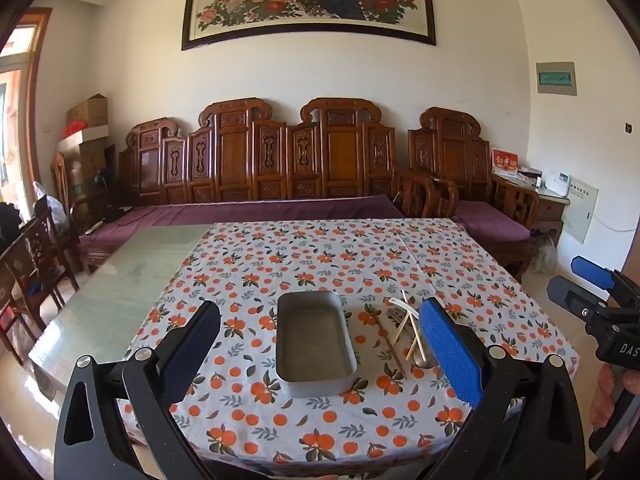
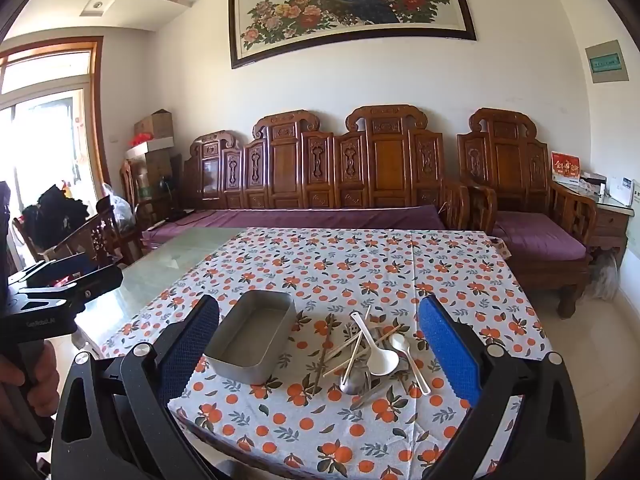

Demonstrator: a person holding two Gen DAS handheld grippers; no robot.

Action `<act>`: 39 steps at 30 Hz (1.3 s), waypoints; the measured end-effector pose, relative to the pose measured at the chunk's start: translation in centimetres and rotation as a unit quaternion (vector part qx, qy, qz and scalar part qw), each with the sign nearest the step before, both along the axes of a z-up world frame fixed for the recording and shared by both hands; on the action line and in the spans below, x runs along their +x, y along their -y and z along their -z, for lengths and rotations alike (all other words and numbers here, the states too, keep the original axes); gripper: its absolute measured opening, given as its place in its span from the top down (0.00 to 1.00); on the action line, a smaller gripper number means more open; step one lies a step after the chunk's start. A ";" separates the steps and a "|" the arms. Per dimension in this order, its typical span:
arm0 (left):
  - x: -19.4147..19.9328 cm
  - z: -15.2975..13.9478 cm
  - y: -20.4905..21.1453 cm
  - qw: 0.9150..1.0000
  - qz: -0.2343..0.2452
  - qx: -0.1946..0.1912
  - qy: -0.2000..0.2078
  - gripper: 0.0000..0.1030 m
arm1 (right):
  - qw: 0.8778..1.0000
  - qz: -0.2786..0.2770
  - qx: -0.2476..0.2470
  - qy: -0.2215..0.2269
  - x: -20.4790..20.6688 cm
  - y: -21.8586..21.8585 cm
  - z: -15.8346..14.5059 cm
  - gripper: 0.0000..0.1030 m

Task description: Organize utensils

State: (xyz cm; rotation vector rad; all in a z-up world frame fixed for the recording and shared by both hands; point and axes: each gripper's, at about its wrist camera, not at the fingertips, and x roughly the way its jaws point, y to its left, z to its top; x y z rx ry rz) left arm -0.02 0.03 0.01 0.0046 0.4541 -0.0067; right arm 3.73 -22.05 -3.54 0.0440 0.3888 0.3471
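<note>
Bright daylight pouring in from the blown-out glass door with orange wooden frame (image 2: 44, 128) at left. Sharp focus, soft shadows, glare off the pale green glass tabletop (image 1: 120, 280). Heavy fisheye bending, dark corners.

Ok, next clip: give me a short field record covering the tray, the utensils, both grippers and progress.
tray: metal tray, nothing in it
utensils: loose pile of spoons and chopsticks on the tablecloth, beside the tray
left gripper: open, above the table, holds nothing
right gripper: open, holds nothing
progress: nothing sorted yet
</note>
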 end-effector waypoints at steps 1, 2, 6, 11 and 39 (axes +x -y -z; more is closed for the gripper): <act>0.0 0.0 0.0 1.000 0.001 0.000 0.000 0.06 | 1.000 0.000 -0.001 -0.002 0.0 0.0 0.0 0.03; 0.0 0.0 0.0 1.000 0.001 0.001 -0.001 0.06 | 1.000 0.000 -0.001 -0.002 0.0 0.0 0.0 0.03; 0.1 0.1 0.0 1.000 0.002 0.000 -0.001 0.06 | 1.000 0.001 -0.001 -0.003 0.1 0.0 0.0 0.03; 0.4 -0.1 0.0 1.000 0.001 0.001 0.002 0.06 | 1.000 0.000 -0.001 -0.003 0.1 0.0 -0.1 0.03; -0.3 -1.6 -0.1 1.000 0.001 0.005 0.018 0.06 | 1.000 -0.001 0.001 -0.003 0.1 0.1 0.0 0.03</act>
